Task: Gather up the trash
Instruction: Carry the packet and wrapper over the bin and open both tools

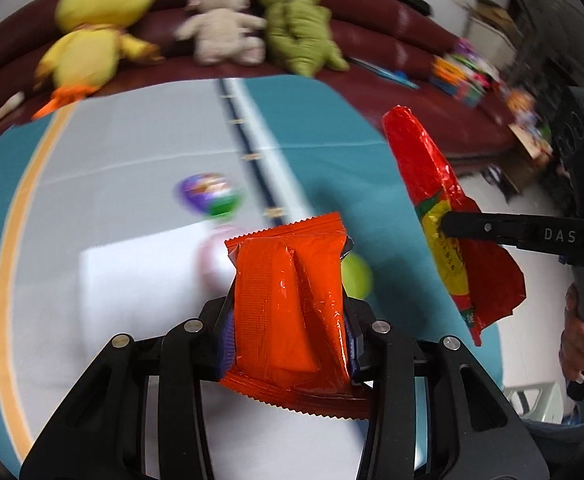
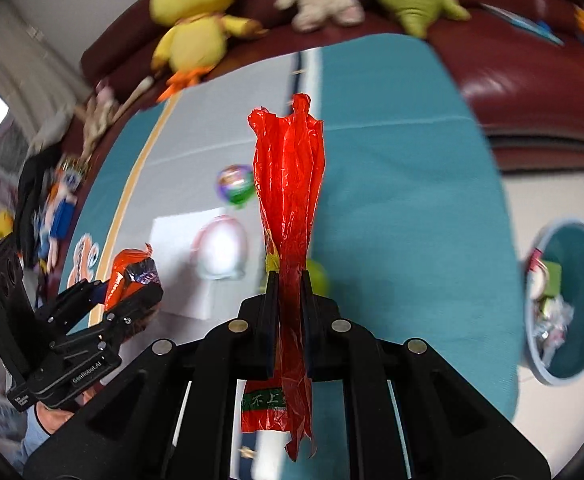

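Left tongs [image 1: 288, 316] pinching orange snack packet [image 1: 288, 304]; right tongs [image 2: 289, 304] pinching red wrapper [image 2: 288, 184]. Teal bin [image 2: 572, 240] lower right part-filled. Purple wrapper [image 1: 208, 196], white egg-shaped piece [image 2: 222, 250] left on counter [image 1: 332, 168].

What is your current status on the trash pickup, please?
Left gripper shut on orange snack packet. Right gripper shut on red wrapper. Teal bin at right, part full. Nothing in the way.

Both grippers are matte black. The left gripper [image 1: 288, 320] has ribbed, cut-out linkage arms with round silver pins. The right gripper [image 2: 290, 296] is the same; its side finger reads "DAS". A hand [image 1: 582, 340] shows bare.
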